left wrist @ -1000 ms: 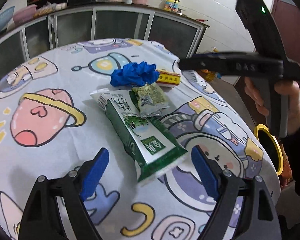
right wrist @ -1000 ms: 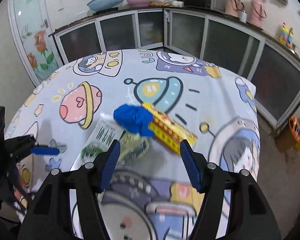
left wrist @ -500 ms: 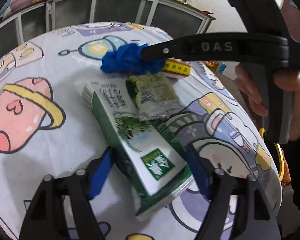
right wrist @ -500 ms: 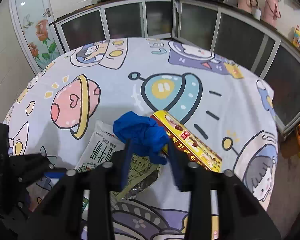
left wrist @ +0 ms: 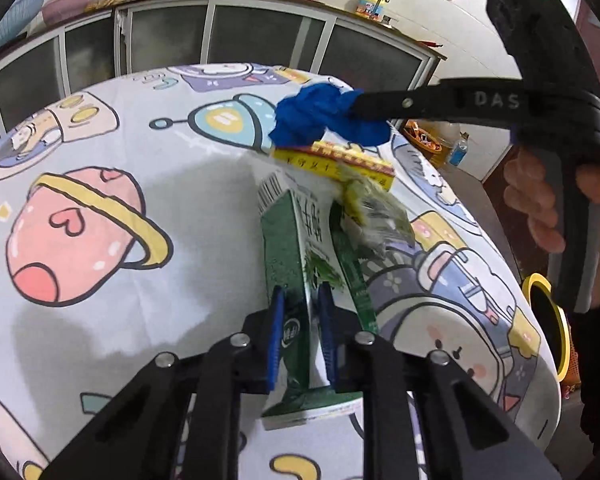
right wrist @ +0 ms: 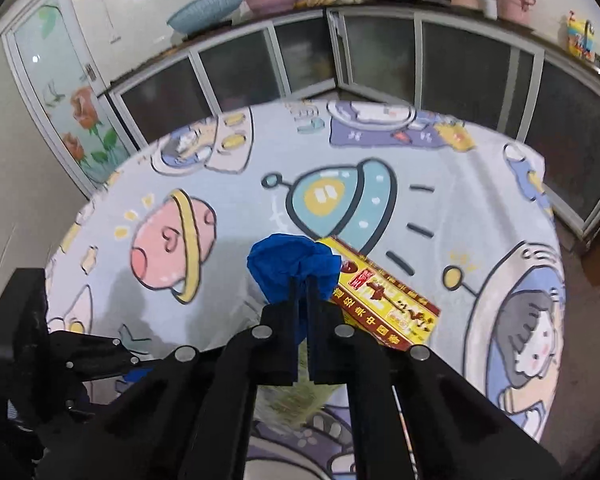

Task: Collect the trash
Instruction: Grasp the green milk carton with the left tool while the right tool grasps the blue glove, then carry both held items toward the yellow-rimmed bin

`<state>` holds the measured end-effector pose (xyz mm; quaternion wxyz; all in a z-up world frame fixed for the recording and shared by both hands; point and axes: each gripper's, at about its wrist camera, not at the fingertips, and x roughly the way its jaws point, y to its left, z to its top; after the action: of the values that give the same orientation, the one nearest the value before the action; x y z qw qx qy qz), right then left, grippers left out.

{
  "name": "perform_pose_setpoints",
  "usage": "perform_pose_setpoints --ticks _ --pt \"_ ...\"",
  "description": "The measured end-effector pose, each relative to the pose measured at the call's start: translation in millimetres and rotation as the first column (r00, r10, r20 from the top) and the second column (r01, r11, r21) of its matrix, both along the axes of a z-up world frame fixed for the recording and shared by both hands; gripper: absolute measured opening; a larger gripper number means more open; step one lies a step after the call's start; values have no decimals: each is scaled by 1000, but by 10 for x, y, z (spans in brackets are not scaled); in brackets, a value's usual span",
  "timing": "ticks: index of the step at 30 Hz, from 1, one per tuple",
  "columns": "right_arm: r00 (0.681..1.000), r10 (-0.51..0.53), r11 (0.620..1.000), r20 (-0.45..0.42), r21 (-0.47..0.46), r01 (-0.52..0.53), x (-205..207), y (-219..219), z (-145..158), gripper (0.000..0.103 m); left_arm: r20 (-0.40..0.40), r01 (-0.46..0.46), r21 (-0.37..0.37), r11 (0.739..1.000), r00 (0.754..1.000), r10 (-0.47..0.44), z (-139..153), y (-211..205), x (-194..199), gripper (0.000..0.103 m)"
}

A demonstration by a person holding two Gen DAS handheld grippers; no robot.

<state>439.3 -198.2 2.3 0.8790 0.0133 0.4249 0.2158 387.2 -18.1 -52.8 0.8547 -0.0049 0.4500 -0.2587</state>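
- Blue pads of my left gripper (left wrist: 302,334) now pinch the green carton (left wrist: 296,264); a moment ago they were spread wide around it.
- My right gripper (right wrist: 303,300) is squeezed tight on the blue glove (right wrist: 290,262), which it only reached for before.
- Both pieces look lifted a little off the tablecloth (left wrist: 140,184).
- A yellow box (right wrist: 384,306) and a crumpled wrapper (left wrist: 374,212) still lie there.
- I think carrying comes next, maybe to the yellow-rimmed bin (left wrist: 550,320).
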Motion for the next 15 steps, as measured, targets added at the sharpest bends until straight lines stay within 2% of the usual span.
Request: perform_pose_setpoints --ticks 4,15 --pt "1000 -6 1000 31 16 6 -200 -82 236 4 20 -7 -20 1000 1000 7 126 69 -117 14" --pt "997 -12 999 79 47 9 -860 -271 620 4 71 -18 -32 999 997 21 426 215 -552 13"
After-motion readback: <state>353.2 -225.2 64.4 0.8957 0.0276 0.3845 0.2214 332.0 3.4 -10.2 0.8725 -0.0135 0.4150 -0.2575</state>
